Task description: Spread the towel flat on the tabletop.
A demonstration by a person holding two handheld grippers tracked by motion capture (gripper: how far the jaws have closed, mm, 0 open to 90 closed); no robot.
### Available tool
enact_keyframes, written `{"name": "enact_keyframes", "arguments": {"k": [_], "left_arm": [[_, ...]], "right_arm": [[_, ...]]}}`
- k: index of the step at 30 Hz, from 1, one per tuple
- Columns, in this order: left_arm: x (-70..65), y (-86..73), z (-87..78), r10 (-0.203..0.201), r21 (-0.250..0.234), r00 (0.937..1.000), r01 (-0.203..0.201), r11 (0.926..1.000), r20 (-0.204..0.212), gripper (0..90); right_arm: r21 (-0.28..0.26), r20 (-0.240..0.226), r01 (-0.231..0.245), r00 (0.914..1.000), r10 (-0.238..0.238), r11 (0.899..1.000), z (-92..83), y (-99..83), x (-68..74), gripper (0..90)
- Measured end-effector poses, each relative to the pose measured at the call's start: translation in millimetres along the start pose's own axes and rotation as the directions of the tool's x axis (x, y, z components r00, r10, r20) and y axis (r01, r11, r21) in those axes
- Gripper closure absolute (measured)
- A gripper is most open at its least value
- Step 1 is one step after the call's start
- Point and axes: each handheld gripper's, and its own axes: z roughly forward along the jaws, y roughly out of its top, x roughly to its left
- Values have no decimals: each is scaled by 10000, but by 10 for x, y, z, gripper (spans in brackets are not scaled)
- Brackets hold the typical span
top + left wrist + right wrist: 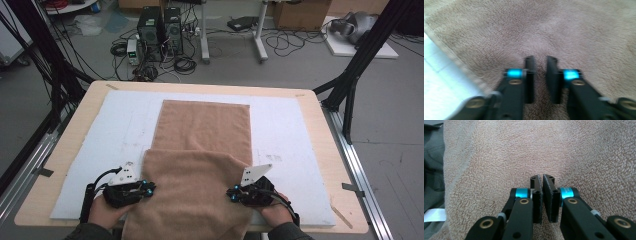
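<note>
- Brown towel (200, 150) lies on the white mat (290, 130); long axis runs straight away from both tongs, near end draped over the table edge between them.
- Left gripper (148, 189) at the towel's left border, jaws nearly together, a ridge of pile between them (539, 75); judged pinching the edge.
- Right gripper (231, 193) at the right border, jaws almost touching over the cloth (542, 195); pinch likely, not certain.
- Both hands equally near; folded layer lies ahead of the tips.
- Next move, as judged: carry both edges forward together.

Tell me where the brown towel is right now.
In the high view, the brown towel lies mid-table on the white mat, its near end between the left gripper and right gripper.
</note>
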Motion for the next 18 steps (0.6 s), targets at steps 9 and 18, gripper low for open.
{"name": "enact_keyframes", "arguments": {"k": [9,18], "left_arm": [[-322,-165,-331,311,-231,9991,-304,9993,295,867],[-316,-138,-424,336,-414,9994,-337,9986,-27,677]], "right_arm": [[-242,-539,393,9977,-406,9989,-111,-7,330,874],[-728,218,321,9993,-306,9968,-307,8,409,701]]}}
